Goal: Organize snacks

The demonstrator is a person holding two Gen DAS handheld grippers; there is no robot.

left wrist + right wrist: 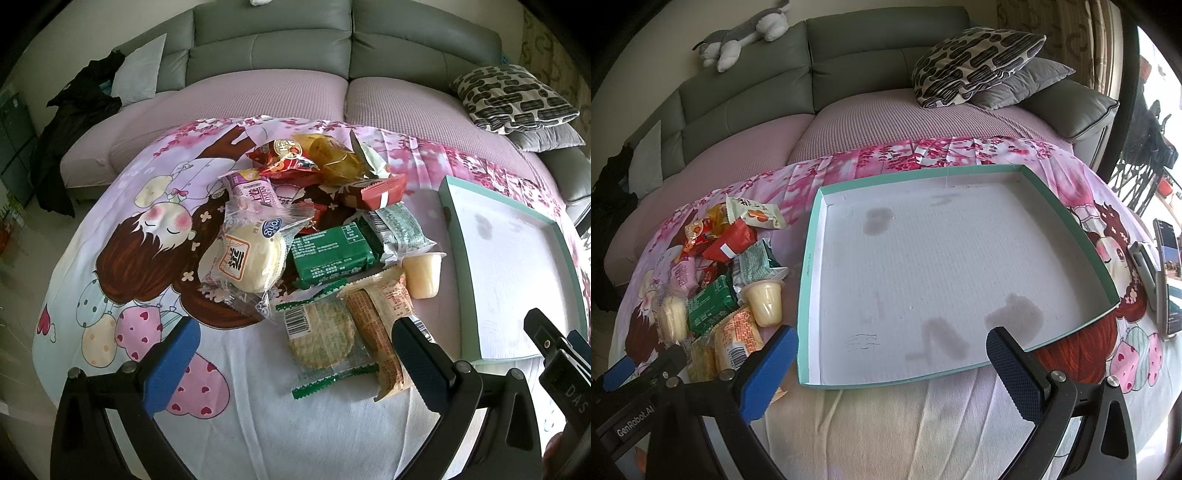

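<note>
A pile of wrapped snacks lies on the cartoon-print cloth: a round white bun point(246, 260), a green packet point(330, 254), a rice cracker point(320, 338), an orange-printed bar point(382, 317), a jelly cup point(423, 275) and red packets point(373, 192). The pile also shows in the right wrist view, with the jelly cup point(765, 301). A shallow teal-rimmed tray point(809, 266) with a white stained floor lies right of the pile. My left gripper point(295, 365) is open and empty just short of the cracker. My right gripper point(892, 369) is open and empty over the tray's near edge.
A grey sofa point(273, 40) with a pink cover runs behind the table. Patterned cushions point(975, 64) lie at the back right. A phone point(1169, 280) stands at the table's right edge. A plush toy point(746, 33) lies on the sofa back. Dark clothing point(74, 122) lies at the left.
</note>
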